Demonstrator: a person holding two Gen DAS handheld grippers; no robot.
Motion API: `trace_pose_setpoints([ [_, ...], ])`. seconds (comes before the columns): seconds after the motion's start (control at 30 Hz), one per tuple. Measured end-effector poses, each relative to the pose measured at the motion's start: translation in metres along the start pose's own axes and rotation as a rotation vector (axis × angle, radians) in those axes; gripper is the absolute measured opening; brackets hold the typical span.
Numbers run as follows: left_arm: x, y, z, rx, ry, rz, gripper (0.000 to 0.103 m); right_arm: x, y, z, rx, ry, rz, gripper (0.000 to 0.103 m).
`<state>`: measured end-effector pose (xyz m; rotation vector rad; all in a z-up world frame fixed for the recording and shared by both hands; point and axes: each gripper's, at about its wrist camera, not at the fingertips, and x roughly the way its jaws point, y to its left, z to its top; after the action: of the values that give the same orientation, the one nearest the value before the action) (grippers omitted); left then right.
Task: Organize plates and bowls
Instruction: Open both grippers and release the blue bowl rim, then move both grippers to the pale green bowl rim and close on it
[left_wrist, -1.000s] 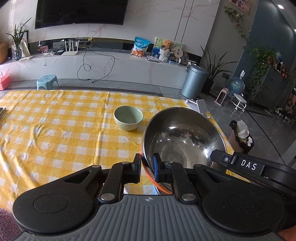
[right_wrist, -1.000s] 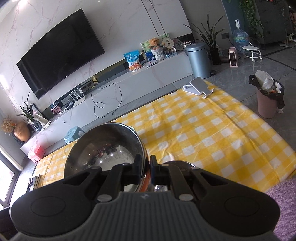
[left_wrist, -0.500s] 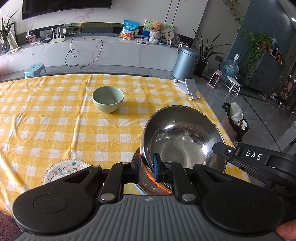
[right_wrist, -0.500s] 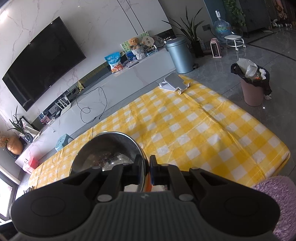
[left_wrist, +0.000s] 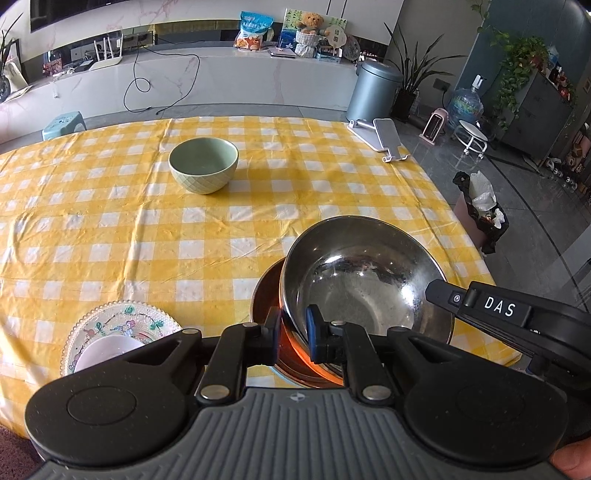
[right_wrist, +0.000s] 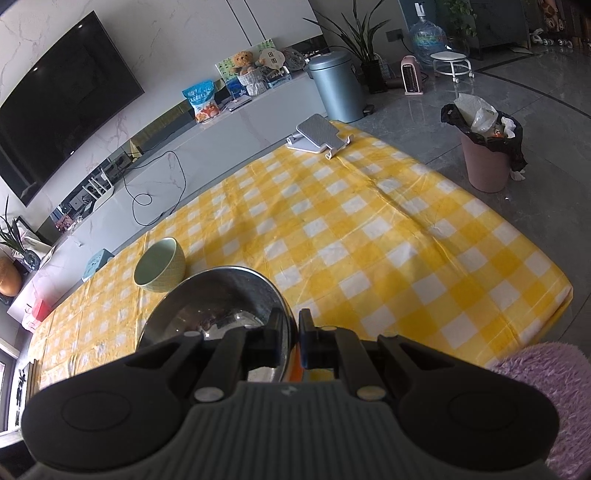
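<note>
Left gripper (left_wrist: 292, 329) and right gripper (right_wrist: 293, 339) pinched on steel bowl (left_wrist: 364, 280) rim, lower centre; stiff, light, slippery, thin-edged.

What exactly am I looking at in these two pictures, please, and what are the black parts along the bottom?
There is no robot here: a person holds a two-finger gripping tool in each hand, and a fisheye camera on each looks along its fingers. One picture comes from the left tool, the other from the right tool. Both are shut on the rim of one steel bowl, at opposite sides. It hangs tilted over another metal bowl on the yellow checked tablecloth. Also on the cloth are a green bowl, a patterned plate with a small white dish on it, and a phone stand.
</note>
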<state>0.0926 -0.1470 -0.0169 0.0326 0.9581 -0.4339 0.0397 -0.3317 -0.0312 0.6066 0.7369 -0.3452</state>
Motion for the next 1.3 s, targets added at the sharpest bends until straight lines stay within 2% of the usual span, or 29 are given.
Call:
trace_pose_setpoints([
  [0.6, 0.020, 0.003, -0.001, -0.001, 0.030, 0.082, 0.015, 0.027, -0.002, -0.008, -0.007, 0.064, 0.026, 0.006],
  [0.87, 0.020, 0.004, 0.000, -0.008, 0.031, 0.070, 0.021, 0.027, 0.001, -0.009, -0.020, 0.061, 0.015, 0.011],
  [0.93, 0.019, 0.003, 0.000, -0.006, 0.030, 0.068, 0.024, 0.025, 0.000, -0.008, -0.015, 0.054, 0.019, 0.019],
  [1.0, 0.017, 0.004, 0.000, -0.012, 0.026, 0.054, 0.032, 0.022, -0.001, -0.008, -0.010, 0.045, 0.020, 0.033],
  [1.07, 0.012, 0.005, 0.001, -0.019, 0.015, 0.036, 0.044, 0.019, -0.001, -0.007, -0.006, 0.040, 0.019, 0.039],
  [1.17, 0.004, 0.004, 0.003, -0.014, -0.007, 0.024, 0.054, 0.013, -0.001, -0.005, 0.007, 0.028, 0.025, 0.057],
  [1.3, -0.007, 0.008, 0.007, -0.010, -0.024, -0.005, 0.065, 0.002, 0.005, -0.003, -0.012, -0.007, 0.012, 0.068],
])
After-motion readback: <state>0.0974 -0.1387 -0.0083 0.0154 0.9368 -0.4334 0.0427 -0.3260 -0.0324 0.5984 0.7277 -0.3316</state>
